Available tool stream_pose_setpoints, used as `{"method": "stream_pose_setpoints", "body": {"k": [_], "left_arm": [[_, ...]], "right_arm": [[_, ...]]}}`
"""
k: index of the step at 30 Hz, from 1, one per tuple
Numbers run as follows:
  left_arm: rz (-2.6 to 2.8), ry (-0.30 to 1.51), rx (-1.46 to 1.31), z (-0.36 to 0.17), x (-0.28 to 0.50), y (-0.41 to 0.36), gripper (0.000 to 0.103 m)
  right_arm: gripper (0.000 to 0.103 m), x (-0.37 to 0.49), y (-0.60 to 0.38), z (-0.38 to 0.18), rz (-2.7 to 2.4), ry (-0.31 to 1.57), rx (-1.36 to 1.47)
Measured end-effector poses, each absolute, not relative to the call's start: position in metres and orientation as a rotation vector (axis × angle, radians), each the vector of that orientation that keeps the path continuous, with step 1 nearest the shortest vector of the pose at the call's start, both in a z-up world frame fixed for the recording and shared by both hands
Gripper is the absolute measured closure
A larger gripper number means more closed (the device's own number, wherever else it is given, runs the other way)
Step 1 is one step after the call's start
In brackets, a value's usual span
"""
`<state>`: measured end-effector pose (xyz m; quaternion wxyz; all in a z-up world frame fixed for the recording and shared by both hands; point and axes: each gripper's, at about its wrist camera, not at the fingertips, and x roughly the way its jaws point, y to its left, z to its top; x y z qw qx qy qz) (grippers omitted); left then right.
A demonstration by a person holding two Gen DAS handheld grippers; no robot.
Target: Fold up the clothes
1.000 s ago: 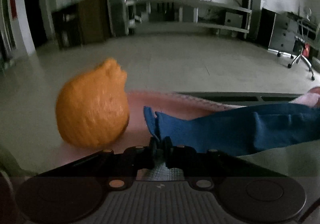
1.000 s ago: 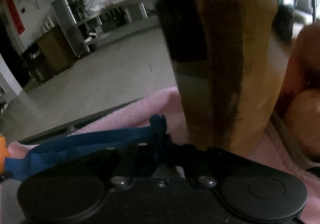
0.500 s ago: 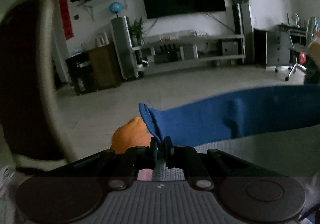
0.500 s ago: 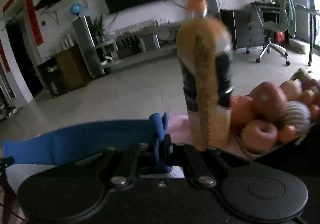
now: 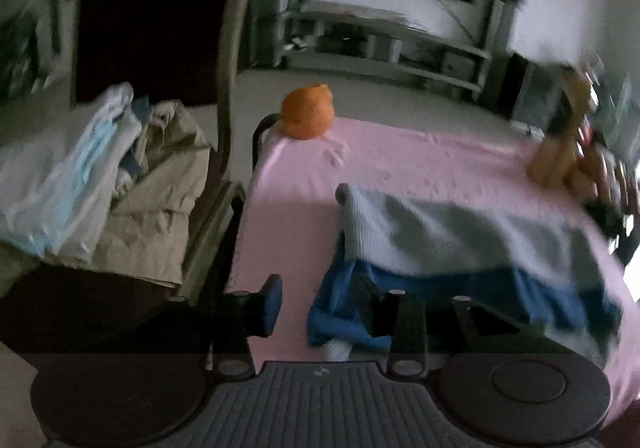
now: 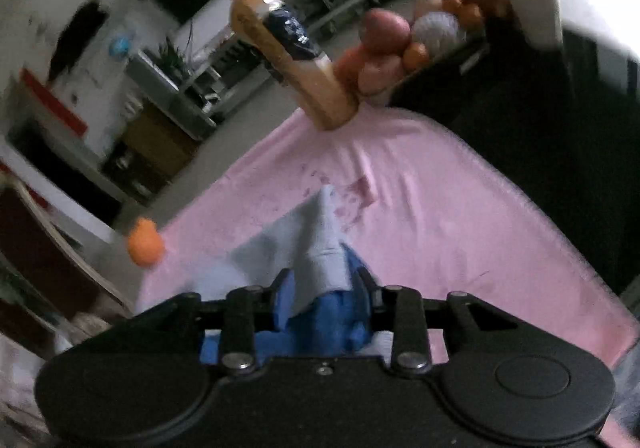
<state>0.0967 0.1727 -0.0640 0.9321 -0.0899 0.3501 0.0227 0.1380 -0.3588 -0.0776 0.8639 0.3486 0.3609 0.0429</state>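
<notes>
A blue and pale grey knitted garment (image 5: 460, 236) lies folded over on the pink cloth (image 5: 400, 159) that covers the table. My left gripper (image 5: 320, 308) hovers at the garment's near left corner, and its jaws are opening. The blue hem (image 5: 332, 324) lies between them against the right finger, clear of the left finger (image 5: 270, 304). In the right wrist view the garment (image 6: 316, 244) bunches up between the fingers of my right gripper (image 6: 324, 298). Those jaws are opening too, with the fabric standing loose between them.
An orange round thing (image 5: 308, 115) sits at the table's far left corner. A tall bottle (image 6: 288, 59) and a fruit bowl (image 6: 400, 43) stand at the far right. A chair (image 5: 228, 47) left of the table holds a heap of clothes (image 5: 120, 183).
Both grippers, then shut on the blue hem, have pulled it back over the garment toward the near edge. Their jaws have now parted and the hem lies slack.
</notes>
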Motion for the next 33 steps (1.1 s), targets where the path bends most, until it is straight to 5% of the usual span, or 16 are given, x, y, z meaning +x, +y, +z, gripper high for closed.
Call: {"method": "stream_pose_setpoints", "body": {"k": [24, 33], "left_arm": [[-0.013, 0.809, -0.187, -0.121, 0.189, 0.137, 0.056], [-0.076, 0.827, -0.287, -0.132, 0.212, 0.149, 0.064]], "right_arm": [[0.069, 0.184, -0.309, -0.146, 0.038, 0.922, 0.682], [0.052, 0.193, -0.306, -0.162, 0.026, 0.962, 0.748]]}}
